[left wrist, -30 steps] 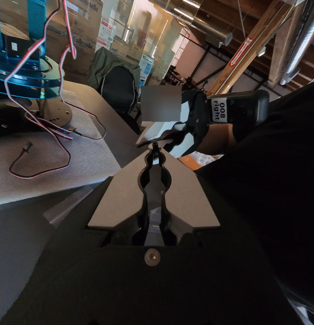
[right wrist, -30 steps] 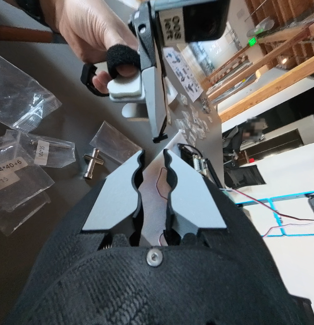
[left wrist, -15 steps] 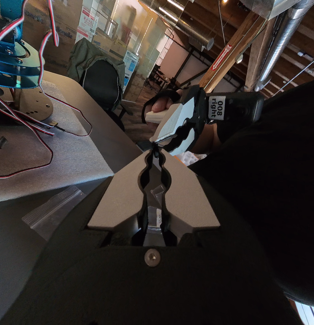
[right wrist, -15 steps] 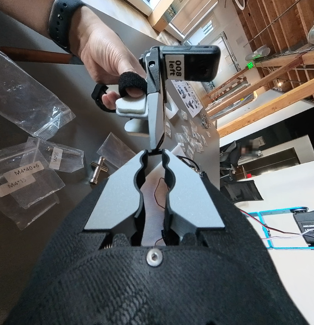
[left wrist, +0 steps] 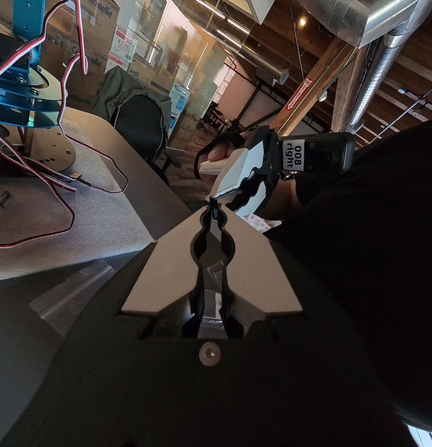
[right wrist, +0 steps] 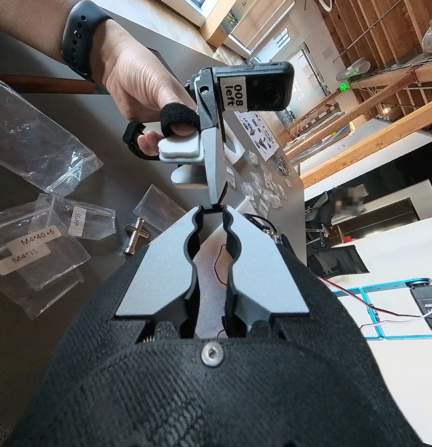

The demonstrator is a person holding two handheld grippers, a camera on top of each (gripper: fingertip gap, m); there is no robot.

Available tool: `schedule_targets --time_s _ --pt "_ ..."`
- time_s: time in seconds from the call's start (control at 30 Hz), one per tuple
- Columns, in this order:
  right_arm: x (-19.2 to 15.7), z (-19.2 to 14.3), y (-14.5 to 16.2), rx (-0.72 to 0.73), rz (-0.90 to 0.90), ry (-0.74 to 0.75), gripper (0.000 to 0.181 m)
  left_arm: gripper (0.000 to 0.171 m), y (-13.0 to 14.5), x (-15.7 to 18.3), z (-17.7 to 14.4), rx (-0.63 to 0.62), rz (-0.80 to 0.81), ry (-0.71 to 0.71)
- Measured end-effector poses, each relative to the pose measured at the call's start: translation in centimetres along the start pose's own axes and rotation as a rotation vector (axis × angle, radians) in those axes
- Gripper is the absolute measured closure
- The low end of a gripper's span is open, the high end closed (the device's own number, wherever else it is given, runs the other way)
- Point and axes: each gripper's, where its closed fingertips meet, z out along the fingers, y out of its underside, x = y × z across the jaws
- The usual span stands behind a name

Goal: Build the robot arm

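Observation:
My left gripper [left wrist: 213, 208] is shut on a small black part [left wrist: 214, 214] pinched at its fingertips and held above the grey table [right wrist: 128, 183]. My right gripper [right wrist: 212, 210] meets it tip to tip. Its fingertips are closed on the same black part [right wrist: 212, 211], which spans the narrow gap between them. In the left wrist view the right gripper [left wrist: 211, 198] comes in from the upper right, held by a hand. In the right wrist view the left gripper [right wrist: 217, 202] points down from above, held by a hand with a black wristband.
A blue metal assembly [left wrist: 19, 96] with red-white-black wires stands on a foam sheet [left wrist: 94, 229]. Clear plastic bags [right wrist: 38, 154], labelled screw bags [right wrist: 28, 251] and a cross-shaped metal wrench [right wrist: 135, 235] lie on the table. A blue frame [right wrist: 370, 312] is at right. Both grippers' tips are close together, under 4 cm apart.
The right gripper has moved up to the left gripper's tip and narrowed its fingers onto the small black part. The left gripper stays shut on the part.

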Motion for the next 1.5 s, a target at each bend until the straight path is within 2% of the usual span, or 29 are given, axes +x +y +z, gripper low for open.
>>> schedule_targets --time_s 0.2,0.3,0.43,0.6,0.73,0.83,0.97,1.03,1.17,1.3,1.5 --pt "0.1 0.2 0.2 -0.006 0.007 0.016 0.166 0.170 0.0 -0.2 -0.1 -0.010 0.022 -0.029" --pt "0.3 0.2 0.5 -0.010 0.021 0.032 0.157 0.171 -0.5 -0.2 -0.2 0.022 0.029 -0.034" --pt "0.2 0.0 1.4 -0.019 0.064 0.025 0.157 0.171 -0.8 -0.9 -0.5 0.034 0.091 -0.098" --pt "-0.1 -0.4 3.3 -0.045 0.148 0.008 0.156 0.171 -0.4 -3.9 -1.2 -0.030 0.231 -0.295" --pt "0.1 -1.1 4.9 -0.035 0.196 0.015 0.156 0.171 -1.3 -6.6 -1.5 -0.003 0.299 -0.402" --pt "0.8 -1.6 6.0 -0.019 0.234 0.030 0.156 0.171 -1.4 -9.4 -1.8 -0.015 0.237 -0.497" --pt "1.7 -1.5 6.6 0.018 0.260 0.016 0.156 0.171 -3.7 -10.9 -1.8 0.071 0.151 -0.524" --pt "2.5 -0.8 6.7 0.020 0.283 0.035 0.157 0.171 -4.4 -10.9 -1.6 0.071 0.134 -0.513" --pt "5.6 1.8 7.5 -0.029 0.410 0.185 0.160 0.171 -5.1 -10.7 -2.4 0.079 0.182 -0.600" --pt "6.2 4.8 6.6 0.025 0.612 0.157 0.160 0.171 -5.9 -9.7 -3.0 0.136 0.234 -0.648" --pt "7.4 6.0 6.3 0.052 0.663 0.177 0.162 0.171 -5.8 -9.2 -3.2 0.152 0.244 -0.650"
